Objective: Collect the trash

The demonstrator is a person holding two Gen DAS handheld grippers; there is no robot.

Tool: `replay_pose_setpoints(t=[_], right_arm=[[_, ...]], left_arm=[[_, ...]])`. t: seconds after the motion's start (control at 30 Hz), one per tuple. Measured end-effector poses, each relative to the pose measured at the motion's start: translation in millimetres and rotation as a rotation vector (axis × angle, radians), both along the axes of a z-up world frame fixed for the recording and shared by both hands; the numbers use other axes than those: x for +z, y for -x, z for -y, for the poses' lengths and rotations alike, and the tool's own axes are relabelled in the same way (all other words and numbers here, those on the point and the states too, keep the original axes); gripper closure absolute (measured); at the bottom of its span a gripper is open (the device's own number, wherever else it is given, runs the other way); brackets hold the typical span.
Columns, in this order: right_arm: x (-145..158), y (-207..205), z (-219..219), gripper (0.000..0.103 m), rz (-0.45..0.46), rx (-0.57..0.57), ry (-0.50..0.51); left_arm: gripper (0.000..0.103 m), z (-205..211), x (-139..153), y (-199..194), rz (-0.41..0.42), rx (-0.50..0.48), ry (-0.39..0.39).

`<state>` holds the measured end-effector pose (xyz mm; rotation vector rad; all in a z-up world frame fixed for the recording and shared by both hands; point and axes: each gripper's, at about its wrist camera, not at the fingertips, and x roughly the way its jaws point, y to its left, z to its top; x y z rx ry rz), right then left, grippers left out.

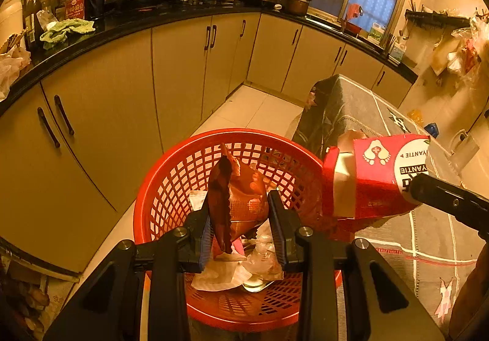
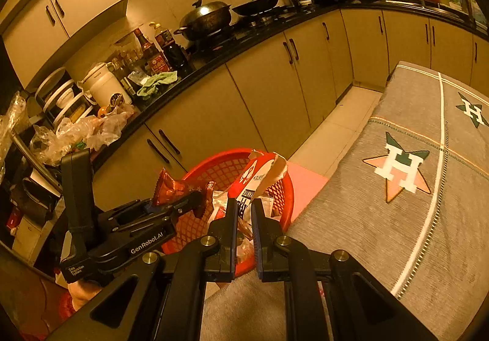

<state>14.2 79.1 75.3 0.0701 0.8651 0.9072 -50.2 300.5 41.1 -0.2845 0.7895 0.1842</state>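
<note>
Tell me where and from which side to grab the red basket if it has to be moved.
Grip the red basket by its solid top rim on the bare left side, coming from above. The lattice walls give no firm hold, and the right side is crowded by the table and red packet.

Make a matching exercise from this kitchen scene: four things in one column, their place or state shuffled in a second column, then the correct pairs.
Column one:
1. brown snack wrapper
2. red carton
3. red basket
4. green cloth

Column two:
A. lying on the black countertop
B. pinched in the right gripper
C. on the floor beside the cloth-covered table, trash inside
D. clamped in the left gripper, above the basket

Pairs: 1-D, 2-B, 3-C, 4-A
</note>
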Motion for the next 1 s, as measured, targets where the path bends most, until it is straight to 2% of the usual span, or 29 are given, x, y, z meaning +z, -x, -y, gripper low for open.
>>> replay_pose_setpoints(t=[0.33, 0.4, 0.47, 0.63, 0.67, 0.7, 0.73, 0.77, 0.8, 0.83, 0.93, 1.0], right_arm=[[-11.0, -6.3, -17.3, 0.090, -0.030, 0.012, 0.019], [-11.5, -5.5, -19.7, 0.090, -0.027, 0.015, 0.028], [-11.1, -5.4, -19.3, 0.080, -0.034, 0.024, 0.024], [-0.5, -5.4, -2.9, 0.075, -0.024, -0.019, -0.012], [2.4, -3.7, 0.7, 0.074, -0.013, -0.031, -0.013], [7.2, 0.5, 5.9, 0.071, 0.020, -0.050, 0.001], [12.1, 7.8, 11.7, 0.060, 0.073, -0.072, 0.032], [15.0, 12.6, 15.4, 0.045, 0.108, -0.091, 0.055], [18.0, 19.9, 21.4, 0.039, 0.154, -0.121, 0.086], [20.3, 29.2, 29.1, 0.033, 0.205, -0.153, 0.115], [23.6, 51.0, 45.1, 0.030, 0.322, -0.215, 0.203], [24.2, 63.5, 59.8, 0.023, 0.365, -0.244, 0.221]], left_arm=[[0.071, 1.0, -4.9, -6.1, -0.012, 0.000, -0.013], [0.061, 0.3, -5.4, -5.7, -0.011, 0.011, -0.012], [0.056, 0.2, -3.8, -3.8, -0.003, 0.013, -0.012], [0.050, 6.1, 8.4, 5.0, 0.036, 0.026, -0.052], [0.046, 7.6, 11.7, 8.5, 0.048, 0.036, -0.059], [0.038, 10.9, 16.6, 13.8, 0.063, 0.049, -0.077], [0.033, 15.4, 21.9, 20.2, 0.081, 0.069, -0.099], [0.022, 19.2, 25.8, 26.2, 0.097, 0.089, -0.115], [0.015, 25.6, 30.2, 33.9, 0.121, 0.113, -0.134], [0.013, 33.1, 33.1, 39.8, 0.139, 0.125, -0.152], [0.007, 61.1, 35.9, 51.8, 0.146, 0.150, -0.234], [0.005, 78.3, 35.5, 57.4, 0.136, 0.162, -0.284]])
